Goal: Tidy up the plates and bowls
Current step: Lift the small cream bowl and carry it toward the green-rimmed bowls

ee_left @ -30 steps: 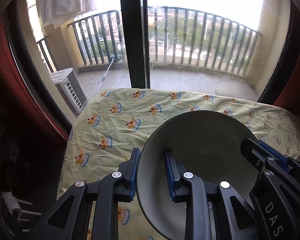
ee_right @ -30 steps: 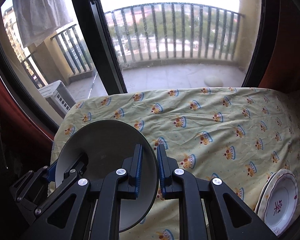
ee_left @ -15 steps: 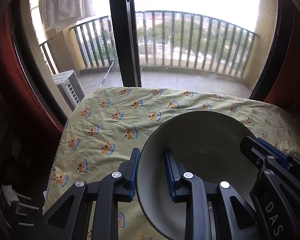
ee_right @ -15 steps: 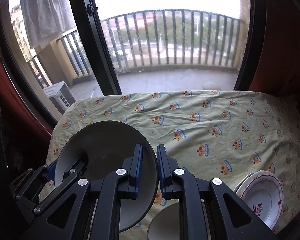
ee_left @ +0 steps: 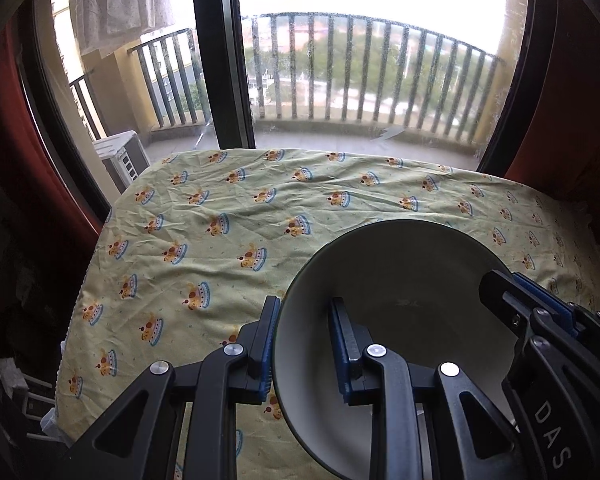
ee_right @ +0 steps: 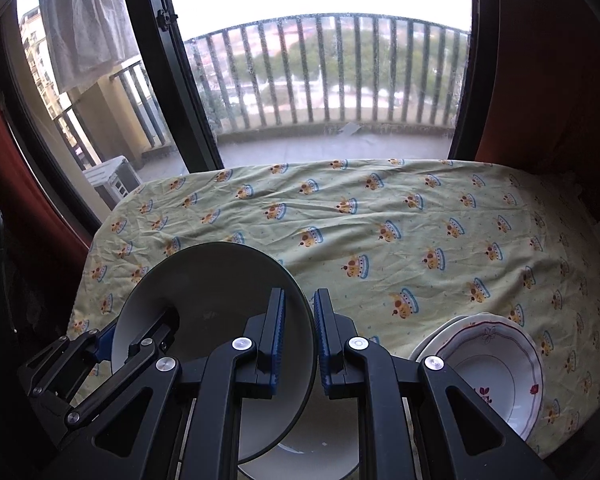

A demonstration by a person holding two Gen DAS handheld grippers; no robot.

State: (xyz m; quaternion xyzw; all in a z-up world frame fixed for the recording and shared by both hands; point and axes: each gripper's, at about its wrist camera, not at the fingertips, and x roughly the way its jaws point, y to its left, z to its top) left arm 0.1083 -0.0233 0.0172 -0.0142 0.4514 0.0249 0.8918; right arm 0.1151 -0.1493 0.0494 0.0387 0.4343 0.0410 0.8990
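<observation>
- left claw (ee_left: 304,344): clamped on the left rim of the grey bowl (ee_left: 400,308), one blue pad outside the wall, one inside
- right claw (ee_right: 299,336): clamped on the same bowl's right rim (ee_right: 220,304), pads nearly together with the thin wall between them
- each claw shows in the other's view: right claw at the bowl's right edge in the left wrist view, left claw at the bowl's left edge in the right wrist view
- grey bowl: held between both claws, tilted, inside facing the cameras, dark outer rim, above the near left part of the desk
- white dish (ee_right: 300,448): directly under the right claw, below the grey bowl, mostly hidden by the fingers, cannot tell its full shape
- floral bowl (ee_right: 496,368): white, red-brown scalloped trim, small red flowers, near right on the desk; sits on another white rim peeking out at its left
- desk (ee_left: 240,208): covered in a wrinkled yellow cloth with crown print, far half bare
- beyond the desk: dark window frame (ee_left: 220,60), balcony railing (ee_right: 340,72), white cloth hanging (ee_left: 116,0) far left, white AC unit (ee_left: 120,158) on the balcony floor
</observation>
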